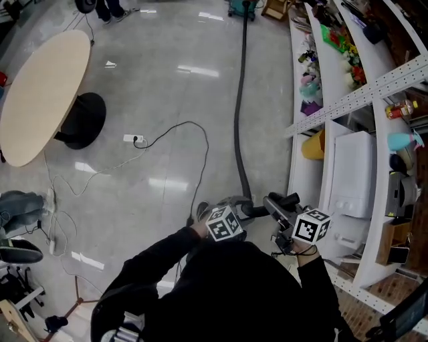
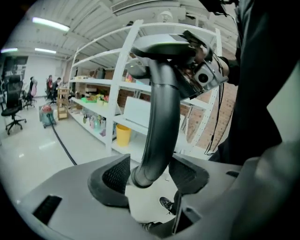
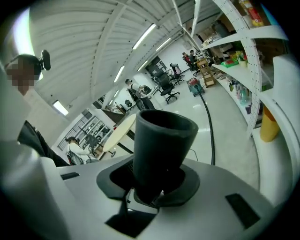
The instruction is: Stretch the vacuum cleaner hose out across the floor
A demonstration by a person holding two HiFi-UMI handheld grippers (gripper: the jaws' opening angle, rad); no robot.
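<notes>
Head view: vacuum cleaner hose [image 1: 239, 113] lies nearly straight on the floor [image 1: 167, 87]. It runs from the vacuum cleaner [image 1: 241, 7] at 12 o'clock down to both grippers near 6 o'clock.

Left hand-held gripper [image 2: 150, 176]: jaws stand either side of the hose's curved rigid tube [image 2: 161, 122]. A sliver of floor shows between one pad and the tube, so it reads as slack, not clamped.

Right hand-held gripper [image 3: 152, 183]: jaws closed tight on the dark tapered cuff [image 3: 161, 145], open mouth pointing away from the camera.

Surroundings: white shelving [image 1: 334, 133] along 3 o'clock, with the hose parallel and near it. Oval counter [image 1: 43, 93] at 10 o'clock, well apart from the hose. Power strip [image 1: 133, 139] with a looping black cable lies between the counter and the hose.
</notes>
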